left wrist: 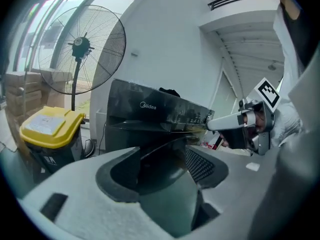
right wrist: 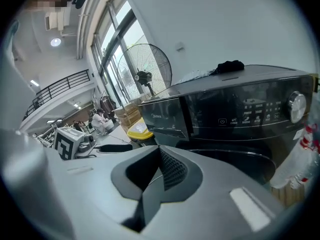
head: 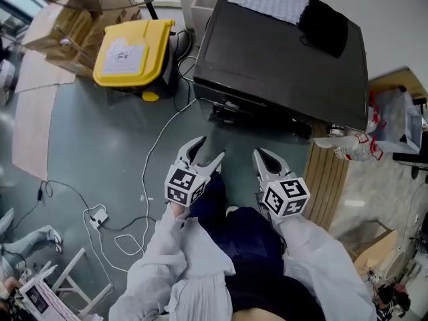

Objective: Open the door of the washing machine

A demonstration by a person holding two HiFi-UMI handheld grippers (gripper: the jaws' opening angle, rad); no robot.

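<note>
Straight ahead at twelve o'clock in my head view sits the washing machine (head: 281, 52), a dark box against the wall, with a black cloth (head: 324, 25) lying on its top at about one o'clock. Its front edge faces both tools, near but not touching either.

My left gripper (head: 206, 151) has its fingers spread, with nothing between them. Its own view looks through the gap at the machine's front and the floor. My right gripper (head: 262, 158), just beside it at three o'clock, has its fingers pressed together on nothing. Its view puts the control panel (right wrist: 250, 114) at one o'clock and the round door (right wrist: 240, 159) at three o'clock, just beyond the fingertips and apart from them.

At ten o'clock in the head view stands a yellow-lidded bin (head: 134, 49). A white cable (head: 157, 146) trails across the floor at nine o'clock.
</note>
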